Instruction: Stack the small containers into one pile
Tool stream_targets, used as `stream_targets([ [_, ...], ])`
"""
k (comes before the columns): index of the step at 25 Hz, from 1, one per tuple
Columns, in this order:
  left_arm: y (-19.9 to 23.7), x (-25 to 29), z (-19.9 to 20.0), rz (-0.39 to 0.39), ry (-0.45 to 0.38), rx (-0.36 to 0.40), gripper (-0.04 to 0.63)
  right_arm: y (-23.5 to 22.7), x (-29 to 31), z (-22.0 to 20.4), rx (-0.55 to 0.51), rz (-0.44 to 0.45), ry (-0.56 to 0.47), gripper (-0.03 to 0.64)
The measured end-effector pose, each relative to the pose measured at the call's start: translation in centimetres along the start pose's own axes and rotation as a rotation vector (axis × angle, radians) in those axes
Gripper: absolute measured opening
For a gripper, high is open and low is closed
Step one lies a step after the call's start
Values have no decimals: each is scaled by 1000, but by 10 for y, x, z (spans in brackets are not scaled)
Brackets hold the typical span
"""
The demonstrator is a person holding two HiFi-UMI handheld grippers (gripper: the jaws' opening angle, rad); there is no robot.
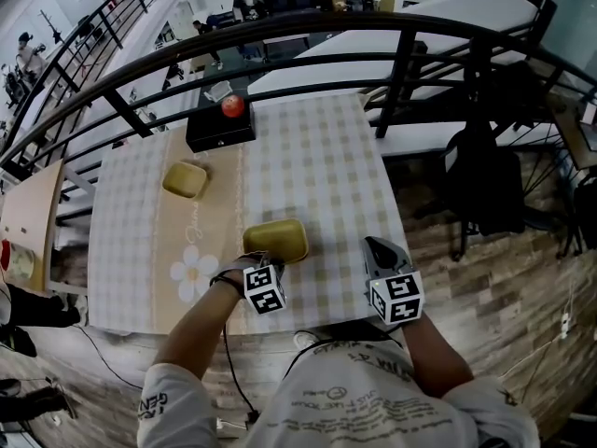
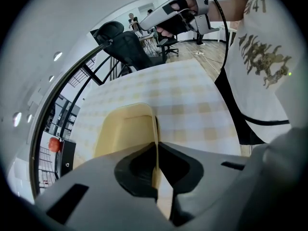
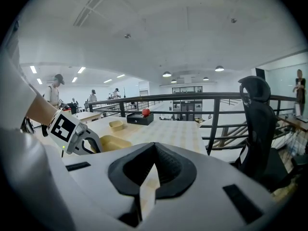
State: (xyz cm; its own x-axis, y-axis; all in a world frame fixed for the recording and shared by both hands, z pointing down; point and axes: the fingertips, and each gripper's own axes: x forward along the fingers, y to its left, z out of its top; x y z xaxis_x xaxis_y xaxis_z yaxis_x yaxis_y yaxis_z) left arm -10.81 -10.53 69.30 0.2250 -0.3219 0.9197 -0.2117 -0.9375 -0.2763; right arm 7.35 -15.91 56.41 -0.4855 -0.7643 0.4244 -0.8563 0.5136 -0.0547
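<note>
Step in hand, by my reading: first container gripped, not yet carried. Far container point(image 1: 185, 179), shallow, squarish, matte yellow plastic, sits just this side of black box point(image 1: 220, 127). Near container point(image 1: 277, 239), same make, lies well this side of the box; left tongs point(image 2: 156, 146) pinch its thin wall. Right tongs point(image 3: 153, 150) pressed together, empty. Next: bring the two together, rims squared

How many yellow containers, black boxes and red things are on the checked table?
Yellow containers: 2, the near yellow container and the far yellow container
Black box: 1
Red round thing: 1
Total: 4
</note>
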Motion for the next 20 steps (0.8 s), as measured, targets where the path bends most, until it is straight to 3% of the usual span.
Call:
stream_targets([
  [4,2,4,-8,-7,9,49,12,-3,2,-1,-4,-4,9,3],
  [11,-3,3,-4,-36,-49,14,12,-2,4,-2,-12,-9,20,3],
  [20,-13,6,-6,-79,-49,25,12,4,12,-4,-18,1,46,3],
])
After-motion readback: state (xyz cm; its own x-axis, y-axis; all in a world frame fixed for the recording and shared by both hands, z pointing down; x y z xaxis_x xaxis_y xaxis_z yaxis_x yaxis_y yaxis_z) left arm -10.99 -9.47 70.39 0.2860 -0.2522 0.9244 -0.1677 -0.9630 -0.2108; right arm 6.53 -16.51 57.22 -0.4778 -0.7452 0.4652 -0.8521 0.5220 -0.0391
